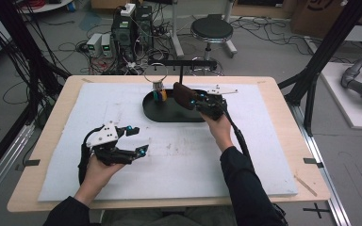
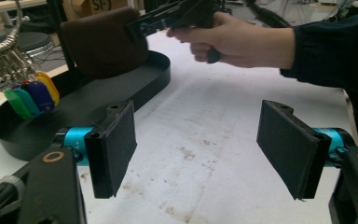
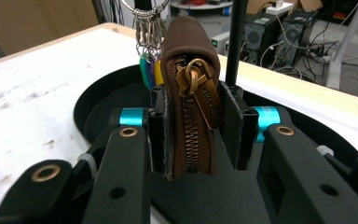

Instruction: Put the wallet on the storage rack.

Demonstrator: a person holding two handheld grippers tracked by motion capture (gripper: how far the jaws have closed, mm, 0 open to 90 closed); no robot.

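Note:
A brown zip pouch (image 1: 183,94) hangs just over the black oval tray (image 1: 169,115) at the middle back of the white mat. My right gripper (image 1: 189,99) is shut on it. In the right gripper view the pouch (image 3: 186,56) stands upright between the pads, zip and brass pull facing the camera. A key ring (image 1: 155,75) with coloured tags (image 1: 159,94) hangs from a black stand (image 1: 184,62) over the tray's left part. My left gripper (image 1: 138,140) rests low on the mat at the front left, open, with nothing between its pads (image 2: 116,149).
In the left gripper view the tray (image 2: 74,112), the tags (image 2: 32,93) and the pouch (image 2: 102,44) lie ahead to the left. The white mat (image 1: 264,155) covers most of the wooden table. A stool (image 1: 212,30) and computer boxes (image 1: 132,28) stand on the floor behind.

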